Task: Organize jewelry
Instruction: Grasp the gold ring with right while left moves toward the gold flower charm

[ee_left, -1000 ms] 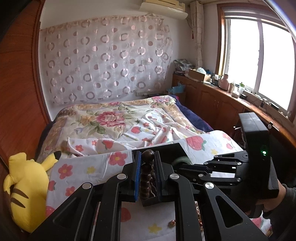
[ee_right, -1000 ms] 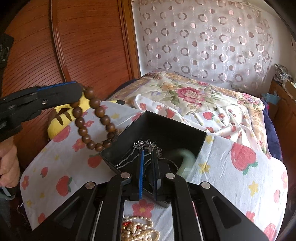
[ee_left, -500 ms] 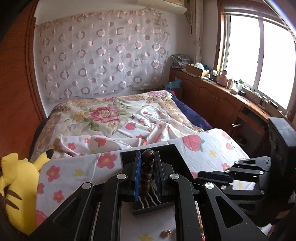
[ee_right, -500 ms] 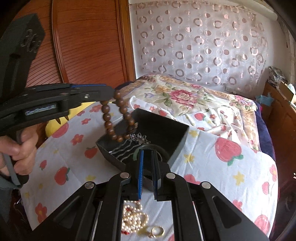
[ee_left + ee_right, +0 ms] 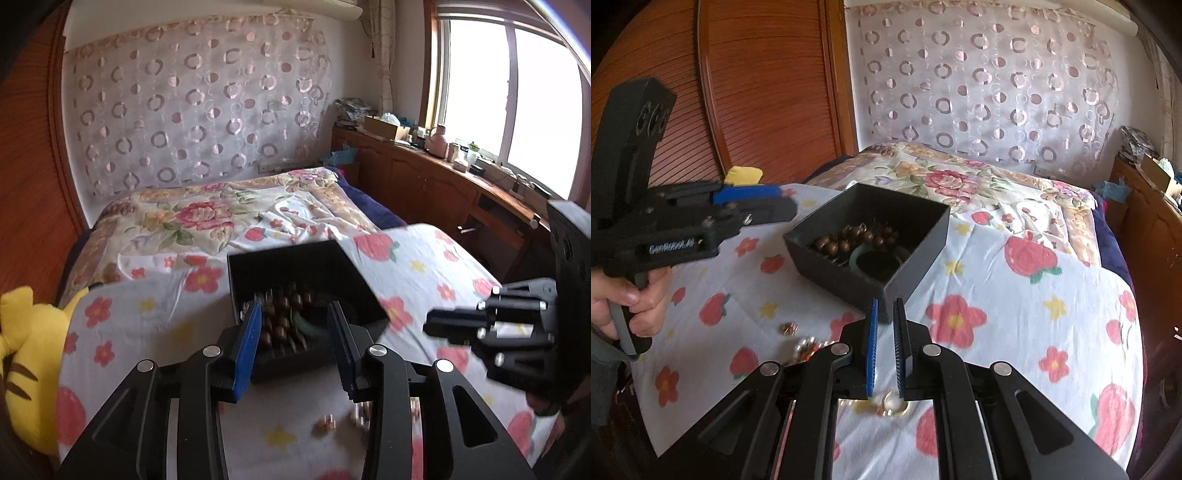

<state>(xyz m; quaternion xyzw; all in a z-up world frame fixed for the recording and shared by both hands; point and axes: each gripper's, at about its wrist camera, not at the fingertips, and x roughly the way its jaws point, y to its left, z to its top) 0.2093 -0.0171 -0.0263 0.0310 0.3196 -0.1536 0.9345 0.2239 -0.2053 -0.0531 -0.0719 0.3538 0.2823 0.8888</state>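
Observation:
A black box (image 5: 295, 266) (image 5: 908, 258) stands on the flowered cloth. A brown wooden bead bracelet (image 5: 282, 314) (image 5: 846, 240) lies inside it beside a green bangle (image 5: 314, 326) (image 5: 862, 253). My left gripper (image 5: 293, 325) is open and empty, just in front of the box; it also shows in the right wrist view (image 5: 757, 206). My right gripper (image 5: 884, 321) is nearly shut and empty, at the box's near corner; it also shows in the left wrist view (image 5: 443, 326). A pearl ring (image 5: 892, 404) and small gold pieces (image 5: 325, 424) (image 5: 788, 328) lie on the cloth.
The flowered cloth (image 5: 1015, 332) covers the bed's near end, with a floral quilt (image 5: 207, 218) behind. A yellow plush toy (image 5: 22, 354) lies at the left edge. A wooden cabinet (image 5: 443, 184) runs under the window at right.
My left gripper opened and let go of the bead bracelet, which now lies in the box. Both grippers pulled back from the box.

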